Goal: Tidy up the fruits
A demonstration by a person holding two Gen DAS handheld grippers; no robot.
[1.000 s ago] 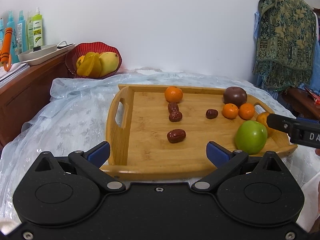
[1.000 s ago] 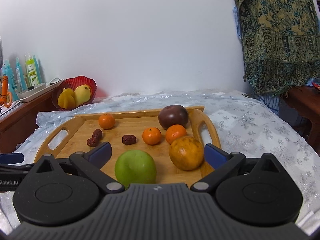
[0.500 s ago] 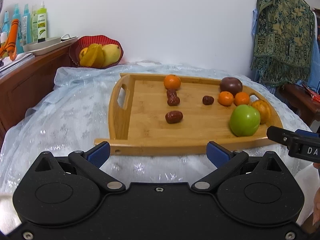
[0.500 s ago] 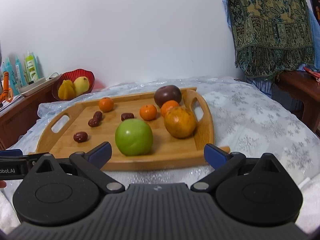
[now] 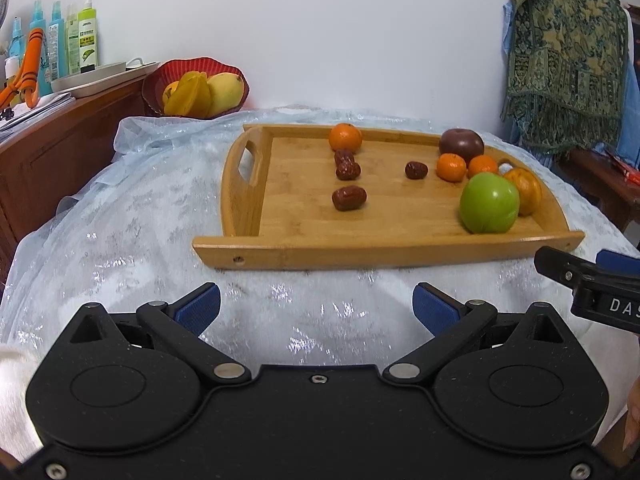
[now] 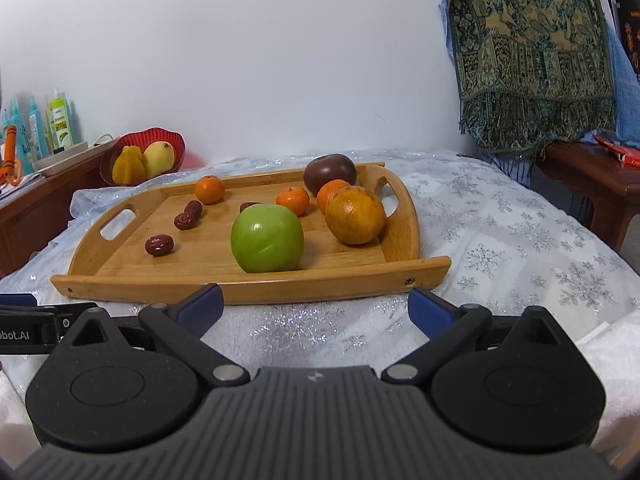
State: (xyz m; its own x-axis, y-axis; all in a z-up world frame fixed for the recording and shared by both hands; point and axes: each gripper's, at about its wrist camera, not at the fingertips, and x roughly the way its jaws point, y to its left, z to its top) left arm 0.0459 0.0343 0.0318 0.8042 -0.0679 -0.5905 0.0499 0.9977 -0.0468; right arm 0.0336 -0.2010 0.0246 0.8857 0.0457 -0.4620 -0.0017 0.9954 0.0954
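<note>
A wooden tray [image 5: 304, 252] [image 6: 248, 284] lies on a white cloth. On it sit a green apple [image 5: 489, 203] [image 6: 267, 238], a large orange [image 5: 524, 191] [image 6: 355, 215], a dark purple fruit [image 5: 461, 144] [image 6: 329, 169], three small tangerines, one at the far left [image 5: 345, 137] [image 6: 209, 189], and several red dates [image 5: 349, 198] [image 6: 159, 245]. My left gripper [image 5: 316, 306] is open and empty in front of the tray's near rim. My right gripper [image 6: 314, 304] is open and empty, also short of the near rim.
A red bowl [image 5: 196, 88] [image 6: 142, 156] with yellow fruit stands at the back left beside a wooden cabinet [image 5: 60, 144] with bottles and a metal tray. A patterned cloth [image 6: 528, 56] hangs at the right above a wooden side table [image 6: 592, 176].
Both grippers have pulled back from over the tray to the cloth in front of it. The fruits have not moved.
</note>
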